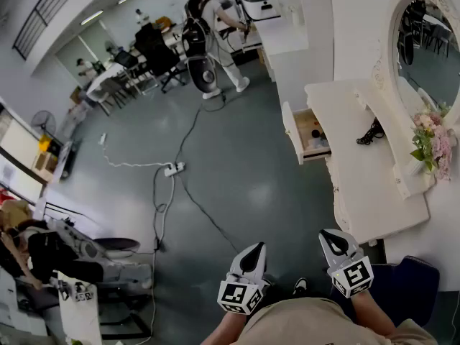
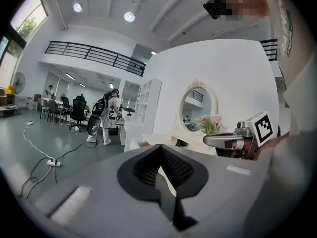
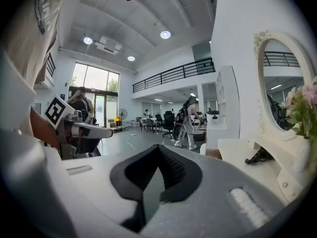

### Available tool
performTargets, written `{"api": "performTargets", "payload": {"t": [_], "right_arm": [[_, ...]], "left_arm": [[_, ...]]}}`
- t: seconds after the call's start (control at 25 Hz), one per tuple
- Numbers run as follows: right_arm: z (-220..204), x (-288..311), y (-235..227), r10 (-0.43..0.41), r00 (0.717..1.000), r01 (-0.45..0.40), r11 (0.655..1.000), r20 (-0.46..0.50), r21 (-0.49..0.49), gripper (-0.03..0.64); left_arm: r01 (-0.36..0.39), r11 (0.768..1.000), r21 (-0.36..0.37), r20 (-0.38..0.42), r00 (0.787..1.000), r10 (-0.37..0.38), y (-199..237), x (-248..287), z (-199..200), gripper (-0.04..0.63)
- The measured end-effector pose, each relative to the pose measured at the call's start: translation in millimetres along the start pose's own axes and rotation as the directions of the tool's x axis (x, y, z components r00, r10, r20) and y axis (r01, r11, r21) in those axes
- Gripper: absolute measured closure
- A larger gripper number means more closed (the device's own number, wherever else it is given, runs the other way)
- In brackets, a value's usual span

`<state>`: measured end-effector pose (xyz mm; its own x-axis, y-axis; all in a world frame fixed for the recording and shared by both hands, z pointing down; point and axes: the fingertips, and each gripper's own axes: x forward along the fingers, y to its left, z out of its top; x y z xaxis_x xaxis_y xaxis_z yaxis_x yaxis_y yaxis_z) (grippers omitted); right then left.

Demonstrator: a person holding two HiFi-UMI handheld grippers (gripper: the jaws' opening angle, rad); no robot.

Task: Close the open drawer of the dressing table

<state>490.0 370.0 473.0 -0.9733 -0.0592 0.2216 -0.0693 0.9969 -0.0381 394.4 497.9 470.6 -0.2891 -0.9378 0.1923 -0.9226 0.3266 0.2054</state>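
Drawer: the drawer [image 1: 300,131] stands pulled well out of the front of the white table [image 1: 359,185], toward the open floor. There are small things inside that I cannot make out. It is well apart from both grippers.
Left gripper: the left gripper [image 1: 251,259] is held low, close to the person's body. Its fingers are pressed together with nothing between them.
Right gripper: the right gripper [image 1: 336,243] is just beside it, nearer the table's near corner. Its fingers are likewise pressed together and empty.
Step in hand: probably the approach, since the drawer is not yet touched.
Risk, skew: a push at one end of the drawer front could twist it on its runners and leave it stuck half shut.
Risk, slip: the pressed-together fingers make a narrow tip that may slide off the smooth painted front.
Risk, contents: anything that stands above the drawer's rim could catch under the table top.
Risk, slam: a hard shove might shake the flowers [image 1: 431,142] and the dark cord [image 1: 371,131] on top.
Risk, floor: the power strip [image 1: 175,168] lies well to the left, and a wide step could snag its cable.
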Motion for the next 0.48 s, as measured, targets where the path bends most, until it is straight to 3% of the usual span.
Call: {"api": "performTargets", "payload": {"t": [0.16, 0.48], "right_arm": [[8, 15, -7, 0.02, 1.0, -0.021, 0.999, -0.009, -0.04, 0.614], [19, 60, -10, 0.051, 0.999, -0.051, 0.998, 0.003, -0.043, 0.614]], "left_arm": [[-0.026, 0.997, -0.073, 0.013, 1.0, 0.027, 14, 5, 6, 0.578], [-0.052, 0.998, -0.027, -0.011, 0.999, 0.052, 53, 13, 9, 0.578]]}}
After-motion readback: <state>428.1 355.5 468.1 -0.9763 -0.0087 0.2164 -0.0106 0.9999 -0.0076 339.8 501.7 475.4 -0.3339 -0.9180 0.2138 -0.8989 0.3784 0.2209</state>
